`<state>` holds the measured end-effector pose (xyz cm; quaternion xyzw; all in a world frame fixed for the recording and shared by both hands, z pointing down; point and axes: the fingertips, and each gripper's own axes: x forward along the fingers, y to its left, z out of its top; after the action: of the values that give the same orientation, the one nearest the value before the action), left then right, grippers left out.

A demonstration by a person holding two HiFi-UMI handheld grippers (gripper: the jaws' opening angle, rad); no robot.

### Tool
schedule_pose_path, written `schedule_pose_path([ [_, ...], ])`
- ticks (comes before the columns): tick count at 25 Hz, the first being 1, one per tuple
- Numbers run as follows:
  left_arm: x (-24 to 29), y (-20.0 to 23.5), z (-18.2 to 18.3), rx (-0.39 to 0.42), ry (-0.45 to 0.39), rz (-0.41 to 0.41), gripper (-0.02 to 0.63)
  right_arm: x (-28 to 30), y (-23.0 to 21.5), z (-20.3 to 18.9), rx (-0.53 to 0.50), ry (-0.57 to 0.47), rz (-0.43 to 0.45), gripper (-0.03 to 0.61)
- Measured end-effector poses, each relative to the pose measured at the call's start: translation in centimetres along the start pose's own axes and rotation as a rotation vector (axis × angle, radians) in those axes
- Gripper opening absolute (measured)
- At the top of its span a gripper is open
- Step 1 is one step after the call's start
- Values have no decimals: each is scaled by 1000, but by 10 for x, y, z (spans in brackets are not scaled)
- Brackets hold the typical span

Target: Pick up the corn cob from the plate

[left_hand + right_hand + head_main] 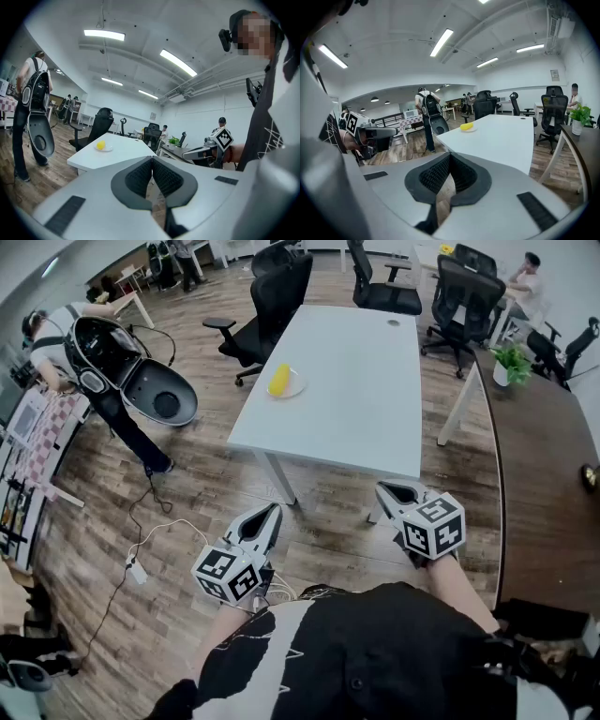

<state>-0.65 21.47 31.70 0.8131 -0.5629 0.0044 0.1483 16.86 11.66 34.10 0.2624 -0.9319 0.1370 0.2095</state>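
Open-plan office, wood floor (187, 512), office chairs (277, 296) at the far side. White table (347, 381) lies ahead of you at 12 o'clock. Plate (294, 388) sits near its left edge at 11 o'clock, with the corn cob (278, 379) on it. Task not begun: approach, grasp and lift all remain. Your left gripper (270, 514) and right gripper (392, 490) hang well short of the table, jaws pressed together, holding nothing.

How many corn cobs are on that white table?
1. The corn cob lies on the plate near the left edge of the white table in the head view. None looks hidden.
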Motion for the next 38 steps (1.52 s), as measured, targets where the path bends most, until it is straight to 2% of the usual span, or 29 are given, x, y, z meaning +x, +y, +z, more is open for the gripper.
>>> schedule_pose_path([
  [14,-7,8,3,-26,-13,0,14,8,16,7,0,5,12,15],
  [19,-11,19,13,-31,-55,-22,14,20,25,9,23,-21,26,15],
  [23,-14,28,17,18,-38,-56,14,36,40,11,15,-29,35,15],
  [27,-15,42,18,-6,-56,-86,14,51,50,12,5,-44,31,15],
  [32,-12,58,18,-11,-59,-88,14,69,63,24,22,-69,85,15],
  [38,24,86,30,-14,-65,-72,14,105,45,53,-80,-35,97,14],
])
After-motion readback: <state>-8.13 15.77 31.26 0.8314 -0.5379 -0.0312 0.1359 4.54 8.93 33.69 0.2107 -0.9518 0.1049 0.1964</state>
